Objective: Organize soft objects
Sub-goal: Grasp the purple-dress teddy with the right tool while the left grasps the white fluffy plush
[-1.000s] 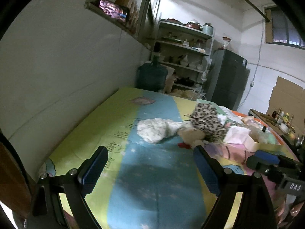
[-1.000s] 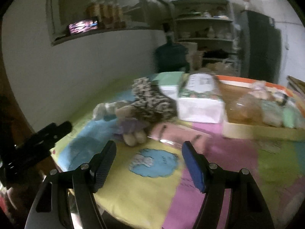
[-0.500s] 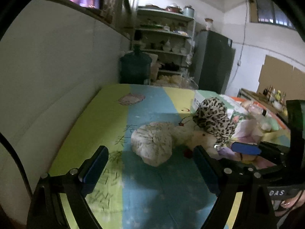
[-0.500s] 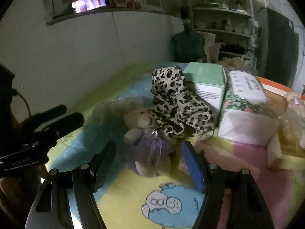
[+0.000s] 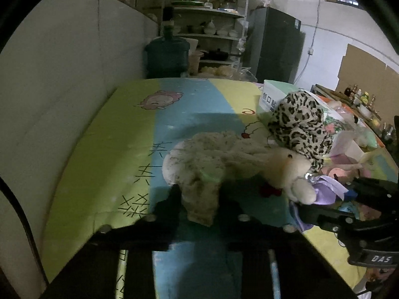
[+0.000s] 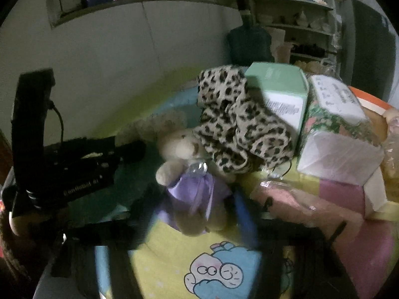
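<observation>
A fluffy off-white cloth bundle (image 5: 207, 157) lies on the colourful mat. My left gripper (image 5: 200, 199) is shut on its near end. Beside it lies a cream teddy bear (image 5: 296, 172) in a purple dress, with a leopard-print fabric piece (image 5: 299, 127) on top. In the right wrist view my right gripper (image 6: 192, 211) is shut on the teddy bear (image 6: 194, 194) at its lower body. The leopard fabric (image 6: 237, 124) rests behind the bear's head. The left gripper body (image 6: 82, 164) shows at left there.
A mint-green box (image 6: 281, 92) and a floral tissue pack (image 6: 336, 129) stand behind the toys. A pink packet (image 6: 299, 199) lies right of the bear. A water jug (image 5: 167, 57), shelves and a dark fridge (image 5: 276, 47) stand beyond the table. A wall runs along the left.
Both grippers moved forward to the toys and went from open to shut: the left on the fluffy bundle, the right on the teddy bear.
</observation>
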The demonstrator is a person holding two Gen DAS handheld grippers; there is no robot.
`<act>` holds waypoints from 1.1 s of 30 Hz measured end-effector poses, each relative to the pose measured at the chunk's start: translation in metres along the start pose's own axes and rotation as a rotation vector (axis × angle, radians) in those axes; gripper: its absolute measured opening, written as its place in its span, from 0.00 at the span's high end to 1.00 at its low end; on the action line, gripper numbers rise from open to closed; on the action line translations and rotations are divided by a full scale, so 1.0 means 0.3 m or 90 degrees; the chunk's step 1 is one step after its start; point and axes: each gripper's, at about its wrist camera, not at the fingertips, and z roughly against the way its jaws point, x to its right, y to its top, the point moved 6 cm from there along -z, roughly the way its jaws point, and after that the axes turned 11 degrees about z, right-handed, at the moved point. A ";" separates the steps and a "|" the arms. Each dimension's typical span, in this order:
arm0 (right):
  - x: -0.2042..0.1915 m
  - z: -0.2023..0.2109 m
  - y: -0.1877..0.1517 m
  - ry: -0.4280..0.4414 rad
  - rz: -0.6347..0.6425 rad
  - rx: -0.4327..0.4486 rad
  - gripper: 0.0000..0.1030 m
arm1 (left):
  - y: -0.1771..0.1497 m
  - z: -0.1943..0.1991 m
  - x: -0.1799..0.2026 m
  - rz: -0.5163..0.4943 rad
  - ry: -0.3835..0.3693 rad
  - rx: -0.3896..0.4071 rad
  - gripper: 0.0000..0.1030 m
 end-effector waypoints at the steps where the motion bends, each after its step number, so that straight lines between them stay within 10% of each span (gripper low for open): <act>1: -0.004 0.006 -0.002 -0.004 0.006 0.002 0.60 | 0.000 0.004 -0.002 0.003 -0.003 0.002 0.81; 33: -0.203 0.141 -0.011 0.084 0.027 0.067 0.63 | -0.017 0.303 -0.027 0.065 -0.012 0.137 0.85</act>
